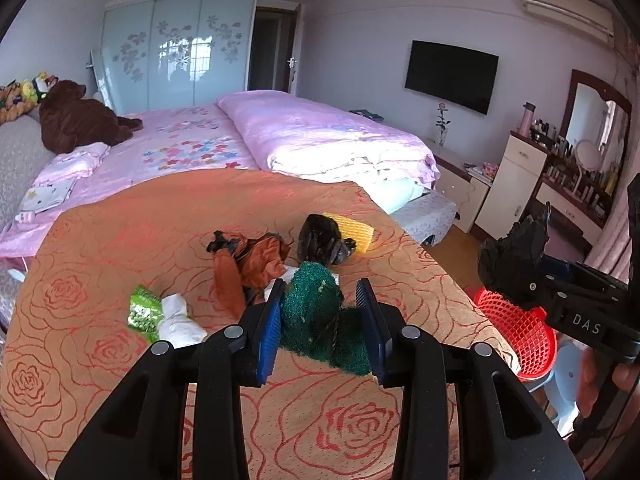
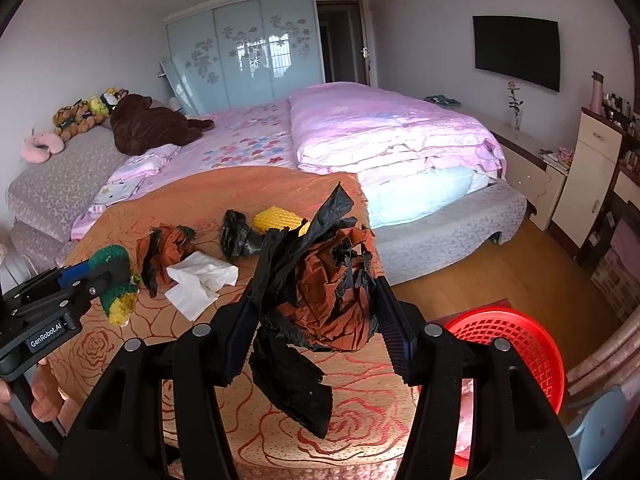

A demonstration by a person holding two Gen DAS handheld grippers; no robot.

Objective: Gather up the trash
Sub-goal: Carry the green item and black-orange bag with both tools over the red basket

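Note:
My left gripper (image 1: 322,316) is shut on a green scouring sponge (image 1: 316,312) and holds it above the orange rose-patterned table (image 1: 120,248); it also shows in the right wrist view (image 2: 114,284). My right gripper (image 2: 320,308) is shut on a crumpled black and brown bag (image 2: 320,292), held above the table's right edge; it shows in the left wrist view (image 1: 516,264) over the red mesh basket (image 1: 516,332). On the table lie a brown and black wrapper (image 1: 248,260), a black bag (image 1: 320,240), a yellow sponge (image 1: 352,228), a green packet (image 1: 144,312) and white tissue (image 2: 200,280).
The red basket (image 2: 516,344) stands on a pale blue stool (image 2: 600,420) to the right of the table. A bed with pink bedding (image 2: 360,128) lies beyond the table. A dresser (image 1: 560,176) stands at the far right on the wooden floor.

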